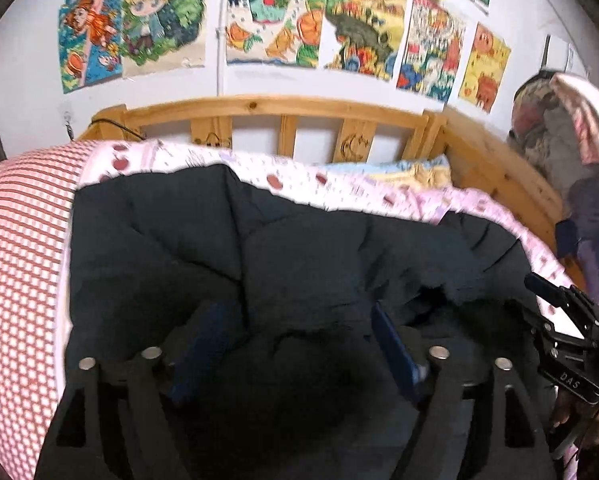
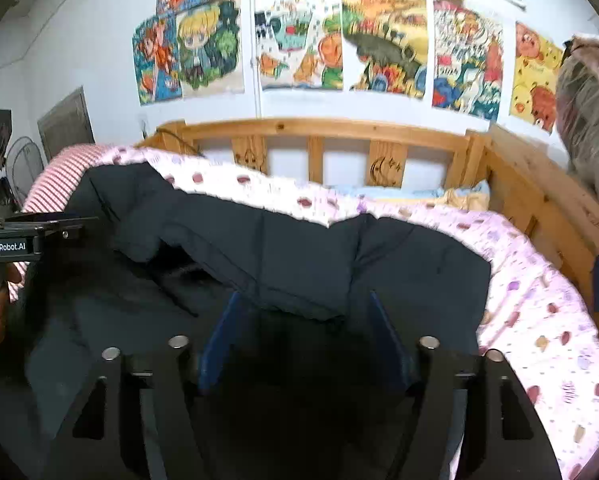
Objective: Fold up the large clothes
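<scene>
1. Dark padded cloth, a large black coat (image 2: 299,256), is spread on the pink dotted sheet (image 2: 539,320) of a bed with a wooden frame (image 2: 319,128). Its long axis is seen running across both views, from the striped bolster (image 1: 19,260) side toward the wooden side rail.
2. Directly ahead of the right gripper (image 2: 305,332), a folded flap of the coat is laid, its edge reaching between the blue fingers (image 2: 219,332). The jaws are held apart, with cloth between them but not clamped.
3. Under and ahead of the left gripper (image 1: 295,344), the bulk of the coat is bunched. Its jaws are likewise spread; cloth lies between the fingers, and no pinch is seen.
4. Both grippers are placed at the near edge, side by side along the long axis. The flap is judged nearer the right one, so the next fold would be carried away from the jaws, toward the wall of posters (image 2: 299,52).
5. A bundle of clothes (image 1: 559,140) is draped over the rail at right.
</scene>
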The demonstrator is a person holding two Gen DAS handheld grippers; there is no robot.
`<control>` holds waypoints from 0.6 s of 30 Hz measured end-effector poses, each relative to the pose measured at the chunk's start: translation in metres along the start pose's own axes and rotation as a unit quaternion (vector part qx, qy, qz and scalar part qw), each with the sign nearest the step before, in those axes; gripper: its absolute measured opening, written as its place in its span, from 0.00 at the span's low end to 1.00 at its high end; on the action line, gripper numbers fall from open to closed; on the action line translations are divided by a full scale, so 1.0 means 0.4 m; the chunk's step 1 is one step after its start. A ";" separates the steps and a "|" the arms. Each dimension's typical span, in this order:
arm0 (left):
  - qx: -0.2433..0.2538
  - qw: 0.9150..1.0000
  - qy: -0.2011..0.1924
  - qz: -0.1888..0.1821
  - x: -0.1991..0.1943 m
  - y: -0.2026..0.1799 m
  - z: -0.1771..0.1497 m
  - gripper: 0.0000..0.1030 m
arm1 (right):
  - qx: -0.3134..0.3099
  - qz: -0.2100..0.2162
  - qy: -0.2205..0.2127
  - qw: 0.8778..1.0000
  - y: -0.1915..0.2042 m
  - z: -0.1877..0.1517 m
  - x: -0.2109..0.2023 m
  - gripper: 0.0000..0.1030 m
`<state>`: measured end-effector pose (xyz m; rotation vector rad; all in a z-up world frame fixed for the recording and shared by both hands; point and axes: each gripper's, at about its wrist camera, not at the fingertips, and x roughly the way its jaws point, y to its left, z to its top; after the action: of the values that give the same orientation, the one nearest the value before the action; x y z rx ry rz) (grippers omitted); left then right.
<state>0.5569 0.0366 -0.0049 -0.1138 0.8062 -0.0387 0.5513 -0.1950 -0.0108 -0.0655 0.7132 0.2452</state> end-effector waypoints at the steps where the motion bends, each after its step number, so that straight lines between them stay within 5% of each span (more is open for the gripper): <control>1: -0.001 1.000 -0.006 -0.002 -0.022 -0.001 0.004 0.79 | 0.000 0.000 -0.003 1.000 0.001 0.005 -0.014 0.64; 9: -0.004 0.999 -0.049 -0.006 -0.177 -0.015 0.001 0.96 | 0.008 0.002 -0.032 0.999 0.007 0.012 -0.166 0.79; 18: 0.025 0.996 -0.081 0.001 -0.332 -0.041 -0.049 1.00 | 0.006 0.004 -0.057 0.998 0.028 -0.002 -0.325 0.87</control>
<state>0.4510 0.0291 0.0789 -0.0676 0.6431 -0.0471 0.4532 -0.2104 0.0739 -0.0373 0.6012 0.2514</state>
